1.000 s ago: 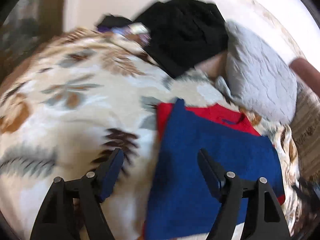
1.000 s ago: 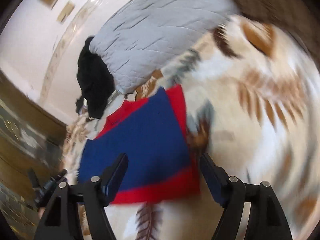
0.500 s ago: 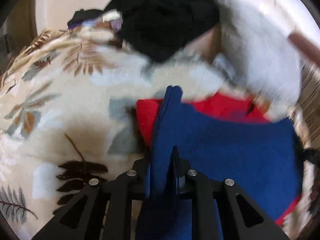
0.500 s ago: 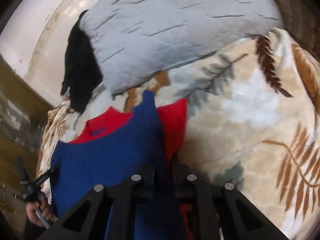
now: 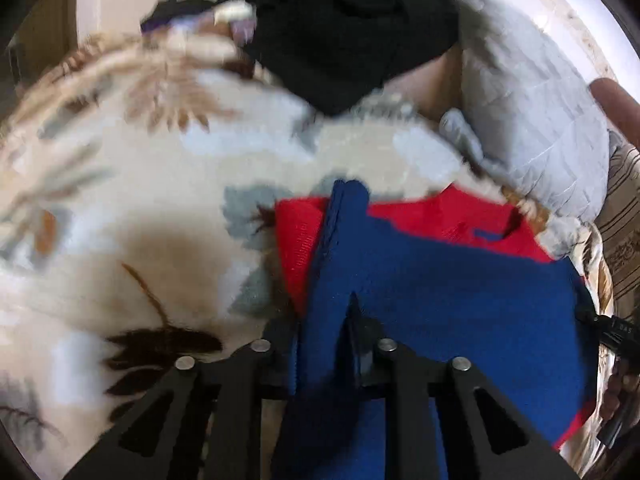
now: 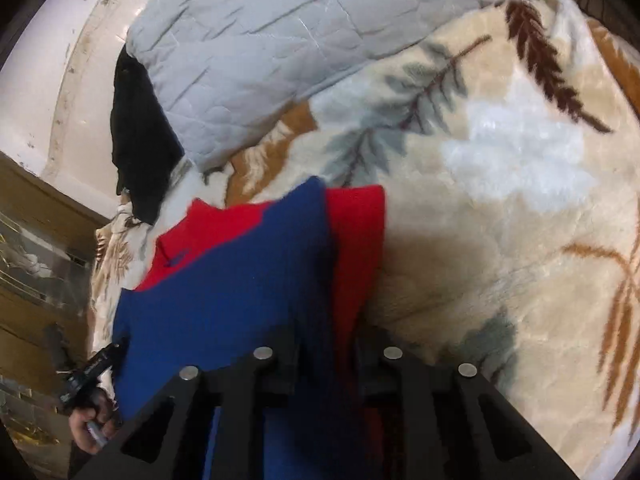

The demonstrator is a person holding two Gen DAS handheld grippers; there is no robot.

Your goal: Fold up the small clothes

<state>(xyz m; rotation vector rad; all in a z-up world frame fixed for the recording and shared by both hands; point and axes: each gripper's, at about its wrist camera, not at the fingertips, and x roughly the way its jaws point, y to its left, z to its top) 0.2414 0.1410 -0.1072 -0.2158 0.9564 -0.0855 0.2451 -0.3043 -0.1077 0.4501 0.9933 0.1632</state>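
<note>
Sweater (image 5: pixel 440 280) of blue and red, collar pointing away, left claw (image 5: pixel 324 344) and right claw (image 6: pixel 328 344) each pinching a side edge

Bed cover: the cream plush blanket with a leaf print (image 5: pixel 120 208) lies under everything else.
Garment: the blue-and-red knitted sweater (image 5: pixel 440 280) lies on the blanket, at 5 o'clock in the left wrist view and 7 o'clock in the right wrist view.
Quilt: the grey quilted bedspread (image 6: pixel 280 40) lies bunched on the blanket behind the sweater, at 12 o'clock in the right wrist view.
Dark pile: the black cloth heap (image 5: pixel 340 32) sits just left of the quilt, at 12 o'clock in the left wrist view.
Grips: the left gripper (image 5: pixel 324 328) pinches the sweater's left edge; the right gripper (image 6: pixel 326 340) pinches its right edge.
</note>
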